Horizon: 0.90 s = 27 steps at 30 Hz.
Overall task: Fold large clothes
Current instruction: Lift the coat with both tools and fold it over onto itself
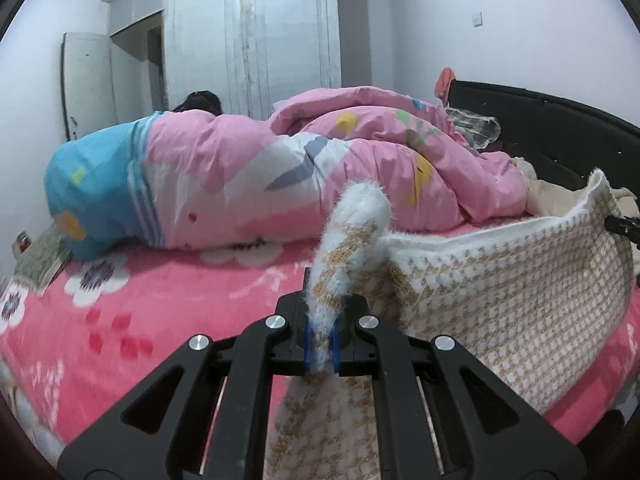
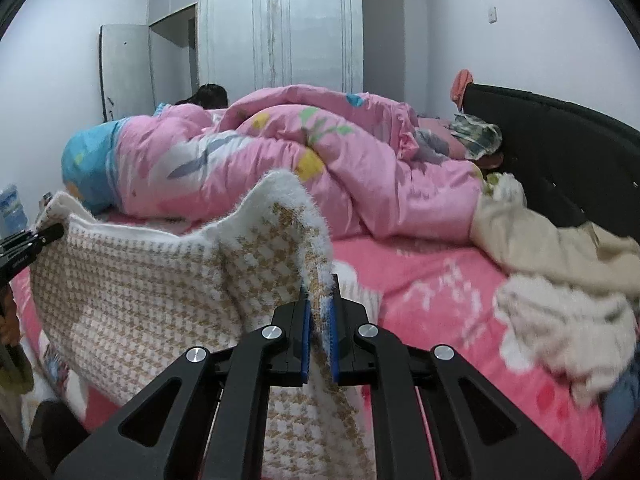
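A fuzzy white and tan houndstooth sweater (image 1: 500, 292) hangs stretched between my two grippers above the pink bed. My left gripper (image 1: 322, 320) is shut on one end of it, a bunched fold sticking up past the fingers. My right gripper (image 2: 320, 312) is shut on the other end of the sweater (image 2: 132, 292), whose cloth drapes down to the left. The right gripper's tip shows at the right edge of the left wrist view (image 1: 622, 226). The left gripper's tip shows at the left edge of the right wrist view (image 2: 36, 240).
A pink flowered bedsheet (image 1: 160, 312) covers the bed. A bulky pink and blue quilt (image 1: 248, 176) lies across the back. Cream clothes (image 2: 560, 280) are piled at the right by the black headboard (image 2: 560, 148). A white wardrobe (image 1: 256, 36) stands behind.
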Available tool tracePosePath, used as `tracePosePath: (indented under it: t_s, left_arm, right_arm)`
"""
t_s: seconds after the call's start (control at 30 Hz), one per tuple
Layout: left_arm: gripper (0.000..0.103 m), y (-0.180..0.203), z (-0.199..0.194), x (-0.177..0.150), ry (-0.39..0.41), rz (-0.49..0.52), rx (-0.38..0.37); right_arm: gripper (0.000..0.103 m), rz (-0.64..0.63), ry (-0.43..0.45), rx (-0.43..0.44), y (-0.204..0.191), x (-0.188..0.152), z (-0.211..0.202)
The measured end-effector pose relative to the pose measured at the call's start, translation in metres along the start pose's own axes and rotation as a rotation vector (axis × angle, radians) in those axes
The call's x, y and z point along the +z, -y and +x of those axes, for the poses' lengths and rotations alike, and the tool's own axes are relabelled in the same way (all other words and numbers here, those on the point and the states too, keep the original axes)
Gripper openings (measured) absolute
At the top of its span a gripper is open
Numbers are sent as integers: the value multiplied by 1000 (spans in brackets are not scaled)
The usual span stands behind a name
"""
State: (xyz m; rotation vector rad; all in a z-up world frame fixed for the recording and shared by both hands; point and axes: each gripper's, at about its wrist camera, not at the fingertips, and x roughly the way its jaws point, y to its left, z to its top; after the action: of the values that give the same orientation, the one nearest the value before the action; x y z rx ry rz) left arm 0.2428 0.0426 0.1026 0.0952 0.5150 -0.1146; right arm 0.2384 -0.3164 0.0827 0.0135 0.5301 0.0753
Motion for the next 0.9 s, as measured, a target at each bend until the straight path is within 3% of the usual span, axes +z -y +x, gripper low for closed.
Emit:
tracePosePath:
  t_s: [0.17, 0.33, 0.37, 0.47, 0.5, 0.53, 0.57, 0.6, 0.63, 0.73, 0.83, 0.9]
  left_arm:
    - [6, 1, 104, 30, -122, 38, 2]
    - [11, -4, 207, 6, -338, -9, -22]
    - [14, -6, 227, -5, -386, -22, -23]
    - [36, -18, 257, -29, -485, -77, -33]
    - [44, -25, 257, -30, -485, -102, -39]
    - [45, -37, 251, -27, -469, -139, -50]
    - [45, -45, 245, -25, -452, -160, -53]
    - [44, -59, 234, -20, -420, -197, -54]
    - [44, -70, 224, -15, -388, -231, -52]
    - [43, -87, 203, 4, -300, -289, -67]
    - [43, -73, 209, 17, -299, -280, -138]
    - [44, -45, 225, 17, -352, -248, -228]
  right_arm:
    - [8, 59, -93, 34, 24, 24, 93]
    - [9, 114, -296, 35, 45, -9, 202]
    - [11, 125, -334, 43, 49, -16, 215]
    - [43, 147, -411, 69, 62, -35, 240]
    - [45, 164, -410, 103, 67, -34, 237]
    - [46, 184, -411, 128, 74, -30, 231]
    - [50, 197, -397, 114, 80, -24, 221]
    - [61, 201, -379, 90, 85, -20, 214]
    - [63, 206, -341, 78, 89, -13, 200]
    - [64, 227, -277, 169, 84, 3, 184]
    - [64, 181, -290, 231, 48, 15, 202]
    - [64, 153, -316, 261, 26, 16, 225]
